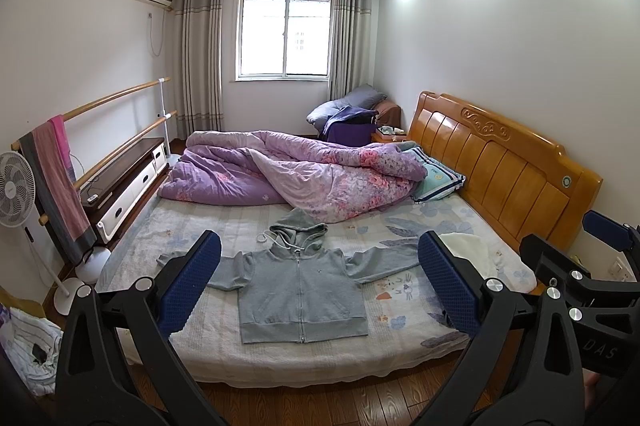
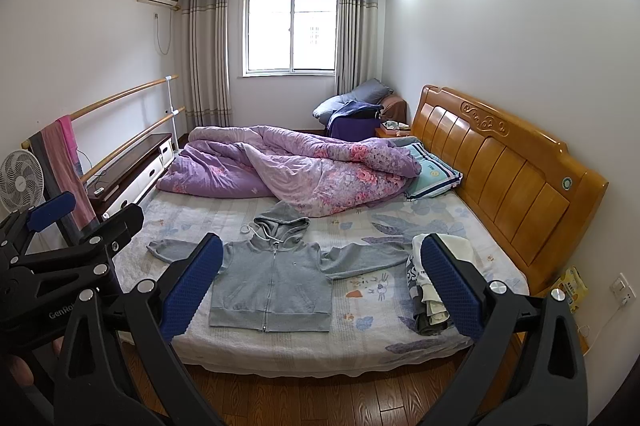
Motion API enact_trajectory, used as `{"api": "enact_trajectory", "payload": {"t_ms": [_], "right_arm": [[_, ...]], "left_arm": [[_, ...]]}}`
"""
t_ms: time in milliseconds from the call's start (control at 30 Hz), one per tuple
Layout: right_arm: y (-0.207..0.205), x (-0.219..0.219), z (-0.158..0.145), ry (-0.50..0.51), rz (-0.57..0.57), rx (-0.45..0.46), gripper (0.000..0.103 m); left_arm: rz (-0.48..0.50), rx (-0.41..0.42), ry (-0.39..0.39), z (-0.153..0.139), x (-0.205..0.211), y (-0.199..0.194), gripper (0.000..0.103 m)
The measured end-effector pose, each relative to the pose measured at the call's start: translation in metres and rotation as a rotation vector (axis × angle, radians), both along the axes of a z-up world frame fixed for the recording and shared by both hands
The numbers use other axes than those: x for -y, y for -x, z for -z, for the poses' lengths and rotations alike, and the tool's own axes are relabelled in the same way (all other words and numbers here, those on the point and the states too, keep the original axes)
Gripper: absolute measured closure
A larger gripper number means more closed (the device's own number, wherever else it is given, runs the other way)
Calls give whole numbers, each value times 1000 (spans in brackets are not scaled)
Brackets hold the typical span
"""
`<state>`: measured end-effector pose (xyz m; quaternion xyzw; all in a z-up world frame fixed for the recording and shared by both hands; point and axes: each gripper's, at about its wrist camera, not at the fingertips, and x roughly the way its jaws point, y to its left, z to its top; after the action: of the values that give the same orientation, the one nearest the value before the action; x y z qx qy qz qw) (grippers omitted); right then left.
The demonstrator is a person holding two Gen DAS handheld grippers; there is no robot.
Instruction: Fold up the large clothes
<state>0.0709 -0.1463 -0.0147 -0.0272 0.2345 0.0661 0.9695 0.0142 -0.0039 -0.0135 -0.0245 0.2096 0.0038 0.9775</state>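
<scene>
A grey zip-up hoodie (image 1: 300, 290) lies flat, front up, on the bed (image 1: 224, 226), sleeves spread to both sides and hood toward the quilt. It also shows in the right wrist view (image 2: 272, 286). My left gripper (image 1: 320, 286) is open and empty, held back from the bed's near edge, its blue pads framing the hoodie. My right gripper (image 2: 320, 286) is open and empty too, held beside the left one. The right gripper also shows at the right edge of the left wrist view (image 1: 568, 238), and the left gripper at the left edge of the right wrist view (image 2: 92, 210).
A rumpled purple floral quilt (image 1: 296, 174) and a pillow (image 1: 436, 182) fill the bed's far half. A stack of folded clothes (image 2: 428, 298) sits at the bed's right. A wooden headboard (image 1: 508, 166) stands right; a fan (image 1: 16, 190), towel rail (image 1: 56, 162) and cabinet (image 1: 128, 178) stand left. Wood floor (image 1: 320, 402) lies below.
</scene>
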Motion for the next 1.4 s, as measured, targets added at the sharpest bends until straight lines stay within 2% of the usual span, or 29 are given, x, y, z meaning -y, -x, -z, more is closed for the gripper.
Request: {"api": "enact_trajectory", "payload": {"t_ms": [833,1133,1400], "right_arm": [[-7,-1,5,2,-6,-20,7],[-15,2,16,-3,-19,-45,7],[-39,18,17,-5,-33,-80,7]], "left_arm": [[-9,-13,1,3,-6,0,5],[-25,-46,4,12,5,-15,5],[-40,-79,7,18,17,-35,5]]}}
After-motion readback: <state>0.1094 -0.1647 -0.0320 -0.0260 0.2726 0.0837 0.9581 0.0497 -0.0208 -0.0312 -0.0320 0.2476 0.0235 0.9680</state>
